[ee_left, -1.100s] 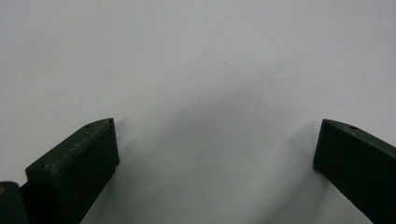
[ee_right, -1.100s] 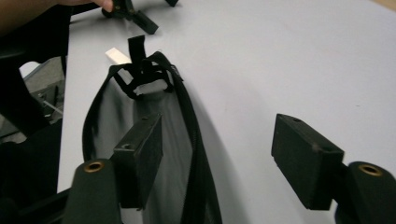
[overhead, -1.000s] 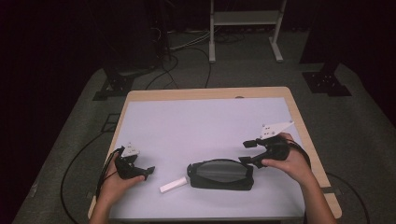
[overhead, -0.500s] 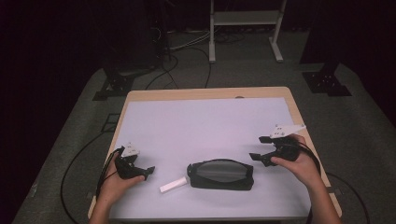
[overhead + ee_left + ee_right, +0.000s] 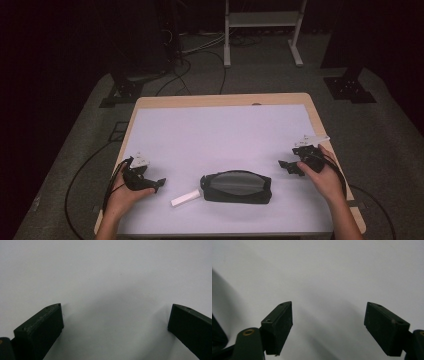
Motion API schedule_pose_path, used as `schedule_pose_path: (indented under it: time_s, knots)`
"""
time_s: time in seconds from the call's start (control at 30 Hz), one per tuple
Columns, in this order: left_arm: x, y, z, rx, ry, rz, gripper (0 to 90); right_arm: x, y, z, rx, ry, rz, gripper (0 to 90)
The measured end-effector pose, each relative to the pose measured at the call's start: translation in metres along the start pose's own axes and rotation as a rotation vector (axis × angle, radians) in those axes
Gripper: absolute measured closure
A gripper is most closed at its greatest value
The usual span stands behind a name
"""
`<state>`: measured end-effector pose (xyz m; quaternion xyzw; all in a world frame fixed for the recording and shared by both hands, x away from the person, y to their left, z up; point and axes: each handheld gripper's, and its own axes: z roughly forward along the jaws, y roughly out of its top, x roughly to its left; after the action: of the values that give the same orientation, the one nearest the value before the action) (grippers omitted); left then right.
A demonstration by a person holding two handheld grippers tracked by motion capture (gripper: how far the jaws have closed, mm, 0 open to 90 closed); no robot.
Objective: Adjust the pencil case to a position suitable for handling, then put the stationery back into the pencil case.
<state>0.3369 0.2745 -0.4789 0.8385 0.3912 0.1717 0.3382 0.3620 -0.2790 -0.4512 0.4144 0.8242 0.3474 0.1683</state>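
One dark pouch (image 5: 236,186) is seen lying at the lower centre of the bench (image 5: 220,125), its long axis running left to right, with one white stick (image 5: 185,199) touching its left end. The left hand-held gripper (image 5: 159,183) is held nearer that stick; the right hand-held gripper (image 5: 286,166) is kept further off, right of the pouch. Both are held wide apart, nothing gripped.
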Motion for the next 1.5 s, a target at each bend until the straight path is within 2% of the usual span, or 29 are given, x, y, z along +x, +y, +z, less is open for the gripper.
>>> schedule_pose_path:
  time_s: [0.2,0.43,0.53,0.6,0.8,0.9,1.1,1.3,1.37,1.5]
  knots:
    - [0.000,0.000,0.000,-0.001,0.001,0.002,0.0,-0.004,-0.008,0.011,0.018,-0.028,0.006,20.7]
    - [-0.002,0.000,-0.002,-0.011,0.002,0.007,1.0,-0.005,-0.010,0.017,0.022,-0.051,0.013,20.3]
    - [-0.003,-0.001,-0.004,-0.016,-0.005,0.013,6.1,-0.005,-0.012,0.020,0.042,-0.055,0.017,19.3]
    - [-0.004,0.000,-0.004,-0.015,-0.006,0.015,7.9,-0.007,-0.013,0.021,0.036,-0.049,0.026,18.4]
    - [-0.007,0.001,-0.008,-0.011,-0.027,0.014,16.8,-0.009,-0.018,0.021,0.003,-0.036,0.035,17.6]
    - [-0.011,0.004,-0.011,0.002,-0.045,0.030,21.4,-0.009,-0.023,0.022,-0.038,-0.035,0.038,16.8]
    - [-0.016,0.011,-0.019,0.030,-0.069,0.041,29.9,-0.009,-0.024,0.022,-0.040,-0.035,0.037,16.7]
    - [-0.027,0.020,-0.026,0.061,-0.107,0.054,35.4,-0.010,-0.024,0.022,-0.039,-0.032,0.040,16.6]
    - [-0.034,0.025,-0.029,0.070,-0.123,0.077,37.4,-0.010,-0.024,0.022,-0.039,-0.032,0.039,16.6]
    - [-0.041,0.030,-0.031,0.077,-0.134,0.093,40.7,-0.010,-0.024,0.022,-0.039,-0.031,0.041,16.6]
